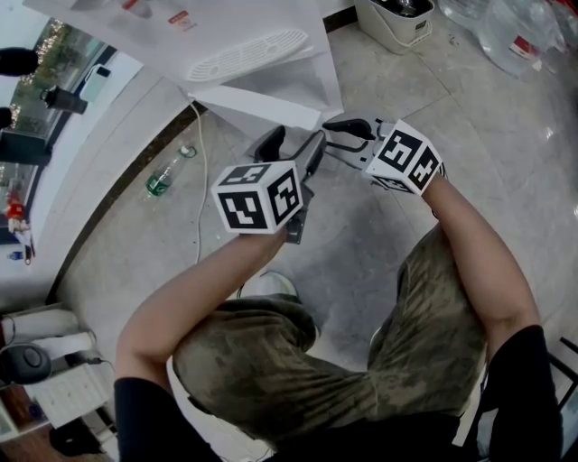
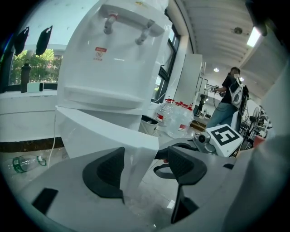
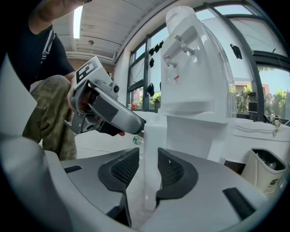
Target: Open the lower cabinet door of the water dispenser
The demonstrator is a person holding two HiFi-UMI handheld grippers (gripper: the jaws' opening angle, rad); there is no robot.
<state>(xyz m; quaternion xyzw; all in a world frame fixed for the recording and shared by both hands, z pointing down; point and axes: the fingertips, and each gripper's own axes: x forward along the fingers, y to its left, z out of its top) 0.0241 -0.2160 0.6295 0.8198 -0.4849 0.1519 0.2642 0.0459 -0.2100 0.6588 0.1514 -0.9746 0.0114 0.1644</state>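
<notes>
The white water dispenser (image 1: 208,36) stands ahead of me, and its lower cabinet door (image 1: 262,104) is swung out from the body. In the right gripper view the door's free edge (image 3: 154,136) stands upright between the jaws of my right gripper (image 3: 148,170), and both pads lie against it. My right gripper (image 1: 330,135) reaches that edge from the right. My left gripper (image 1: 293,149) is beside it, open. In the left gripper view the door's corner (image 2: 136,149) sits between the wide jaws, near the left pad (image 2: 106,172) and apart from the right one.
A green bottle (image 1: 165,176) and a white cable (image 1: 200,180) lie on the tiled floor left of the dispenser. A white bin (image 1: 395,23) and large water jugs (image 1: 515,36) stand behind to the right. Another person (image 2: 226,99) stands far off.
</notes>
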